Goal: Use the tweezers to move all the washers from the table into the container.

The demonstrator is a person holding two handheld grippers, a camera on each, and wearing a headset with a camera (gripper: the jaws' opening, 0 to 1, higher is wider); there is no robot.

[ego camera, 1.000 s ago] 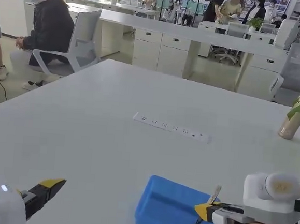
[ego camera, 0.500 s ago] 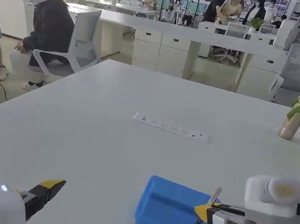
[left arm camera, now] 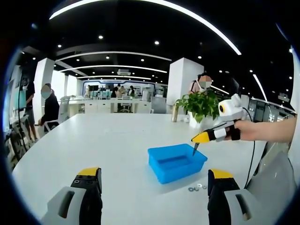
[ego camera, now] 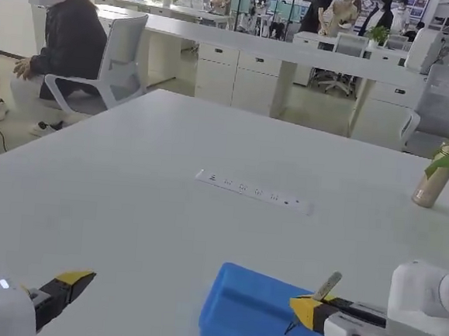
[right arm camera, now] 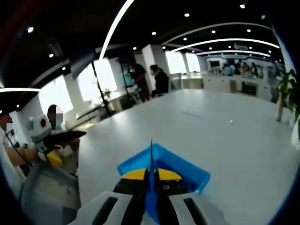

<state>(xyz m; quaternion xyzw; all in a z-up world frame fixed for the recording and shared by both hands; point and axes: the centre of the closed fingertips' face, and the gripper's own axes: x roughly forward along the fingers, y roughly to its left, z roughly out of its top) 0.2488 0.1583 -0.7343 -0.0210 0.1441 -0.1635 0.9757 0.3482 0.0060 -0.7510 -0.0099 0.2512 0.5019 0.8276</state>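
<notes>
Right tongs [right arm camera: 151, 174] are clamped on the tweezers [right arm camera: 151, 151], whose tips hang over the blue container [left arm camera: 162, 171]. Left tongs [left arm camera: 154, 173] gape apart, short of it. Washers [left arm camera: 197, 188] lie on the table [left arm camera: 112, 140] beside the container, near the left tongs. A power strip [ego camera: 254, 192] lies beyond.

table [ego camera: 128, 207] left of container [ego camera: 245, 319]: open | obstacle: power strip [ego camera: 254, 191], well beyond, mid-table

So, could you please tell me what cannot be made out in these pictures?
Washers: left gripper view, too small to count.
Container: head view, near part cut off by the bottom edge.
Tweezers tip: right gripper view, too thin to show whether it holds a washer.
</notes>
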